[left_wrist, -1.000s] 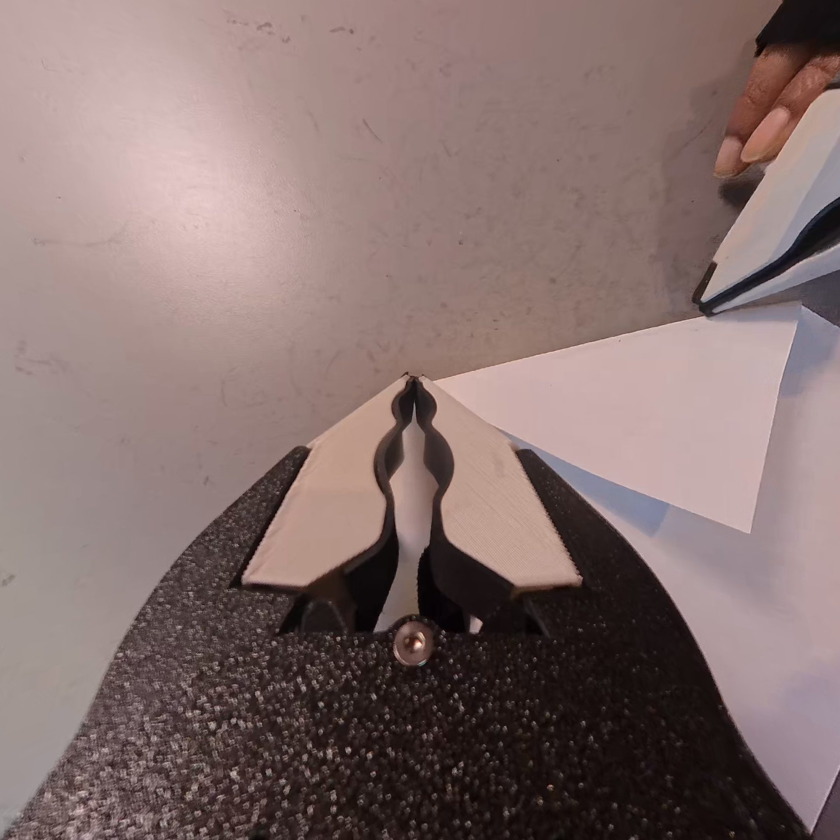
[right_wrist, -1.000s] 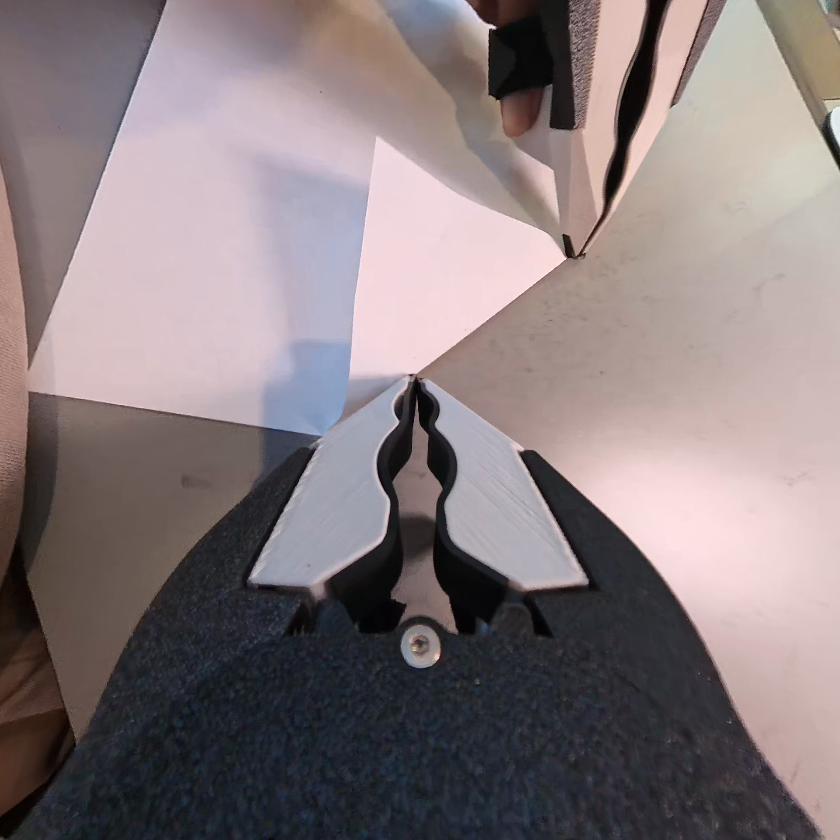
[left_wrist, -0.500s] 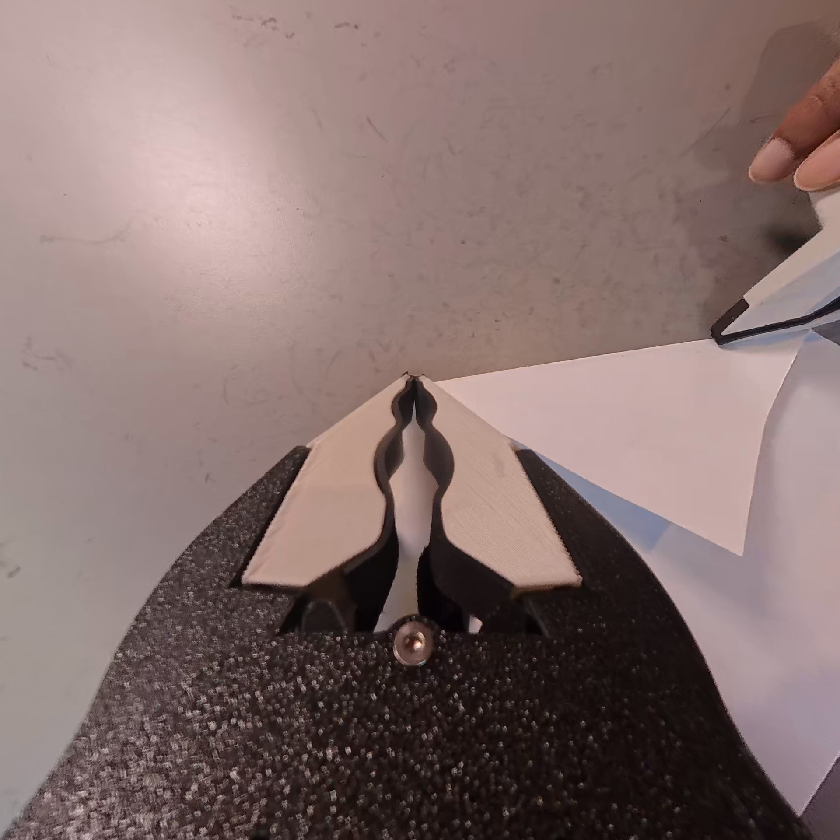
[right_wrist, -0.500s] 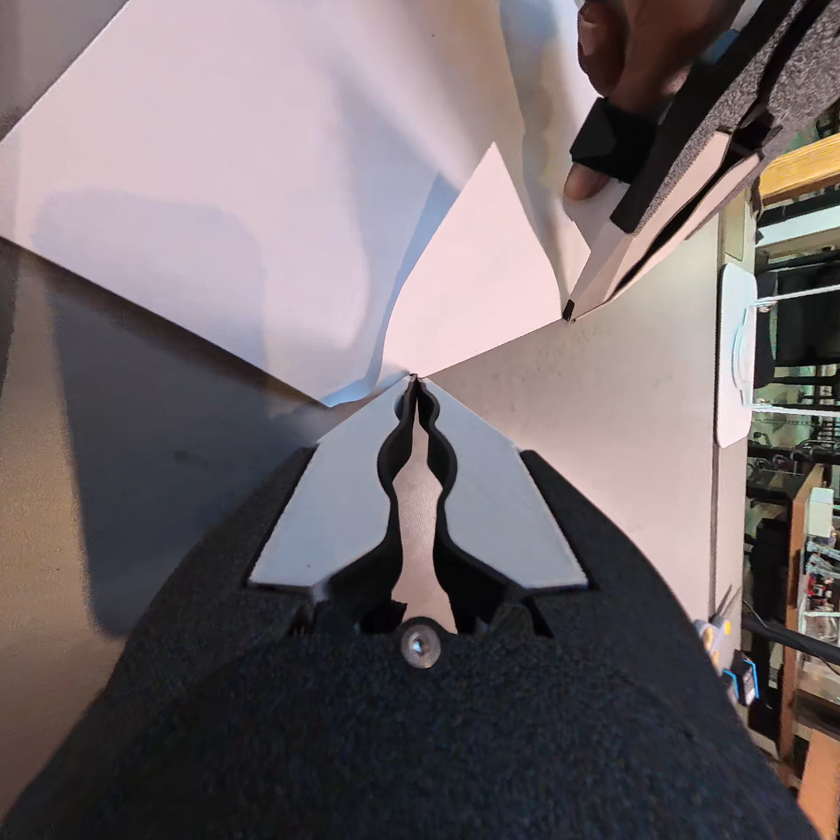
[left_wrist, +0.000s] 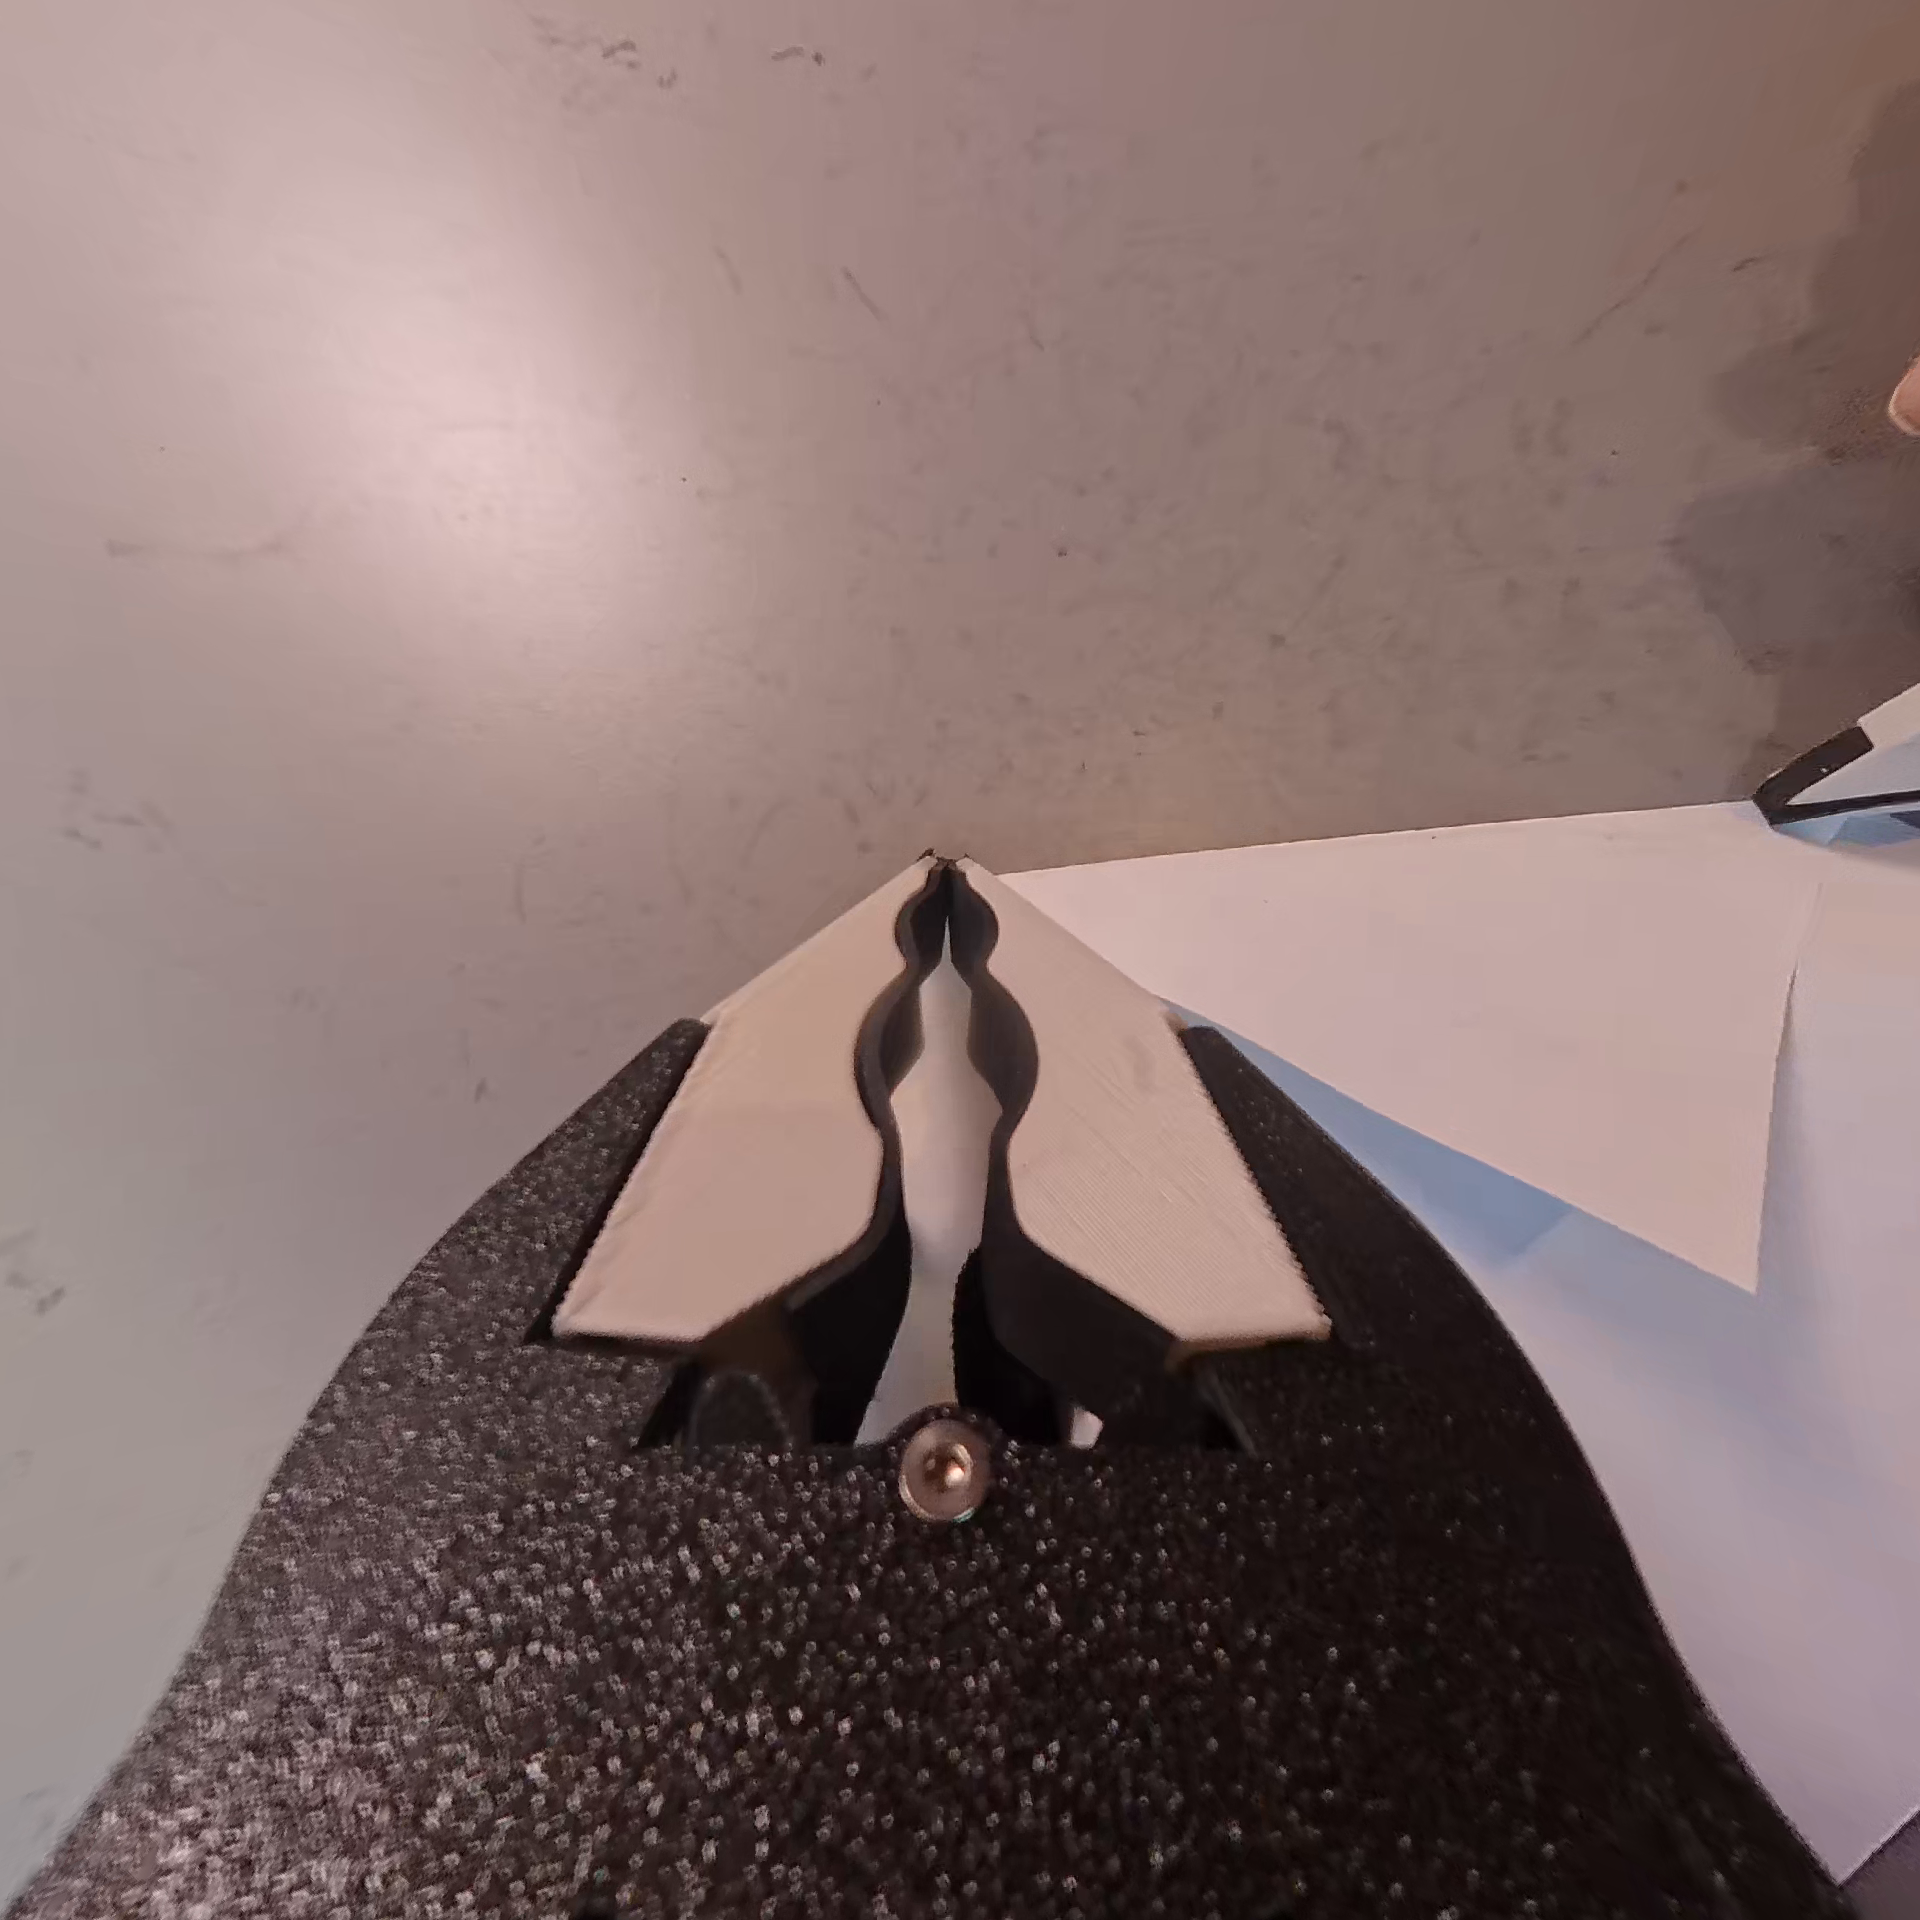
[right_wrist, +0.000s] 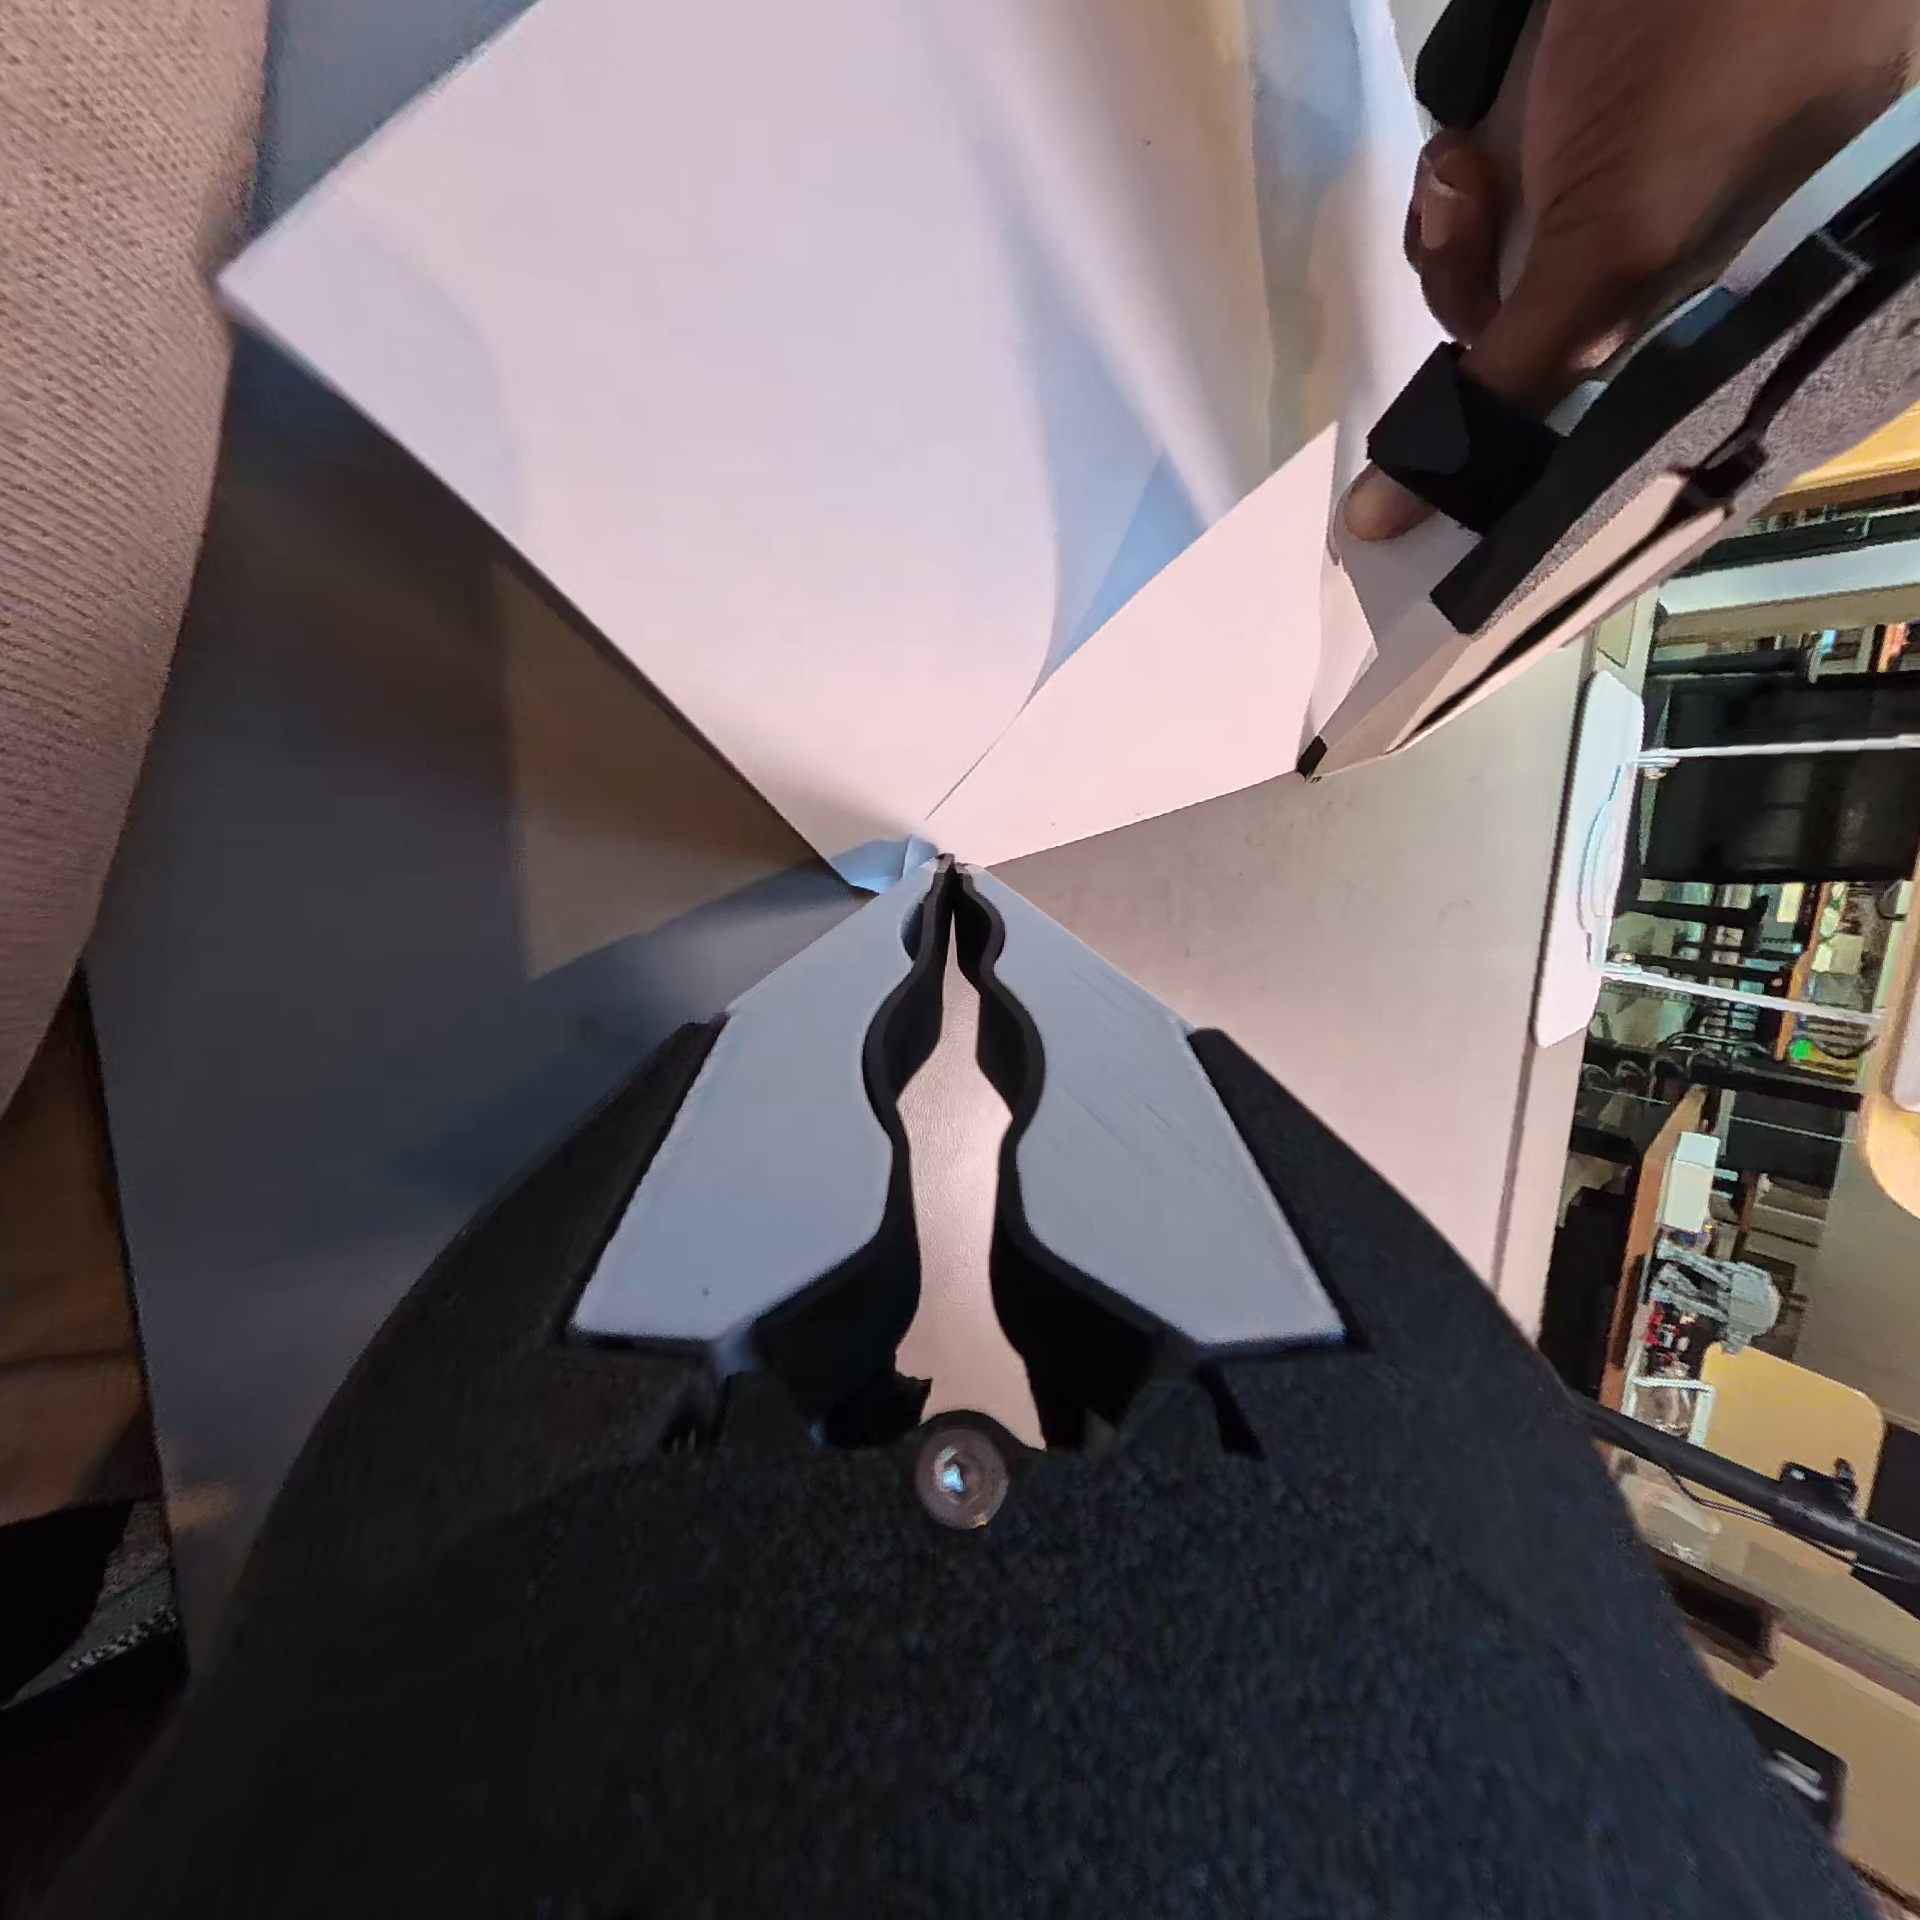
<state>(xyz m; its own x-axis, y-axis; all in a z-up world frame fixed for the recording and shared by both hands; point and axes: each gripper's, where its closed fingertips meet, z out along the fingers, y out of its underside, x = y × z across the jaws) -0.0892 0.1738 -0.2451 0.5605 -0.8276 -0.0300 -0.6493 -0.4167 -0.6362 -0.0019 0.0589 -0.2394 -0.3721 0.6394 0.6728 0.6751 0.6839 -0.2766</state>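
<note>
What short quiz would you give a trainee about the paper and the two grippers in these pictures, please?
1. True or false: the right gripper is open.
2. What does the left gripper pinch? A) a cloth B) the paper C) a cup
3. Fill in: the grey surface under the paper is a ___.

Key: 1 false, its fingers are shut on a crumpled corner of the paper. 2 B. 3 table.
</note>
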